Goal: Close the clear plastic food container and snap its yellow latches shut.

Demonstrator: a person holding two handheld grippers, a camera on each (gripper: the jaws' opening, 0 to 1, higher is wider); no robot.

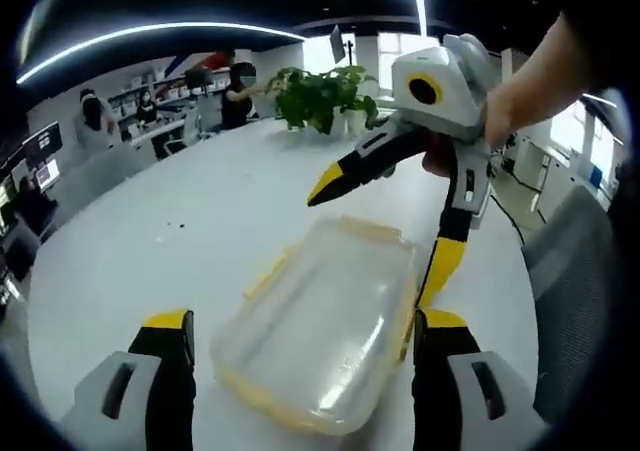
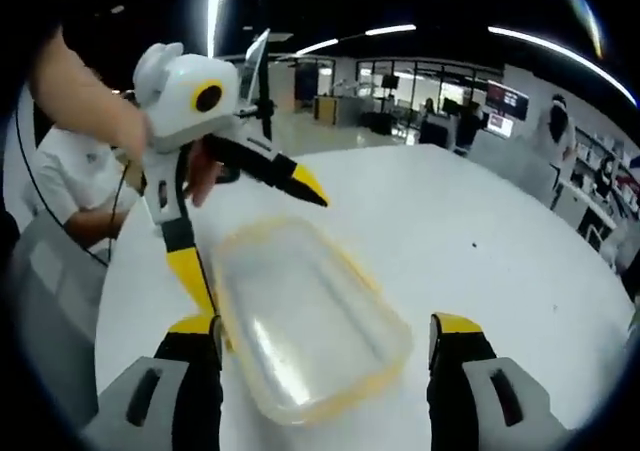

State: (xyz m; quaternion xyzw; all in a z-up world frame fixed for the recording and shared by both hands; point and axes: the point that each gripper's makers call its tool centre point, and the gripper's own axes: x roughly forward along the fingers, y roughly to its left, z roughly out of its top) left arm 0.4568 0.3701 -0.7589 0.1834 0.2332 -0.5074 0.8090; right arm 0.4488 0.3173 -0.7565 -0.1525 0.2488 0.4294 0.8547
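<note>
The clear plastic food container (image 1: 318,336) lies flat on the round white table (image 1: 200,211), lid on top, yellow trim (image 2: 375,306) around its rim. In your left gripper view its long axis runs from near left to far right. No contents can be made out inside. Your left gripper (image 1: 305,333) straddles it, jaws wide apart. Your right gripper (image 1: 375,226), jaws also spread, has one yellow tip at the container's long edge. A potted plant (image 1: 325,96) stands beyond.
</note>
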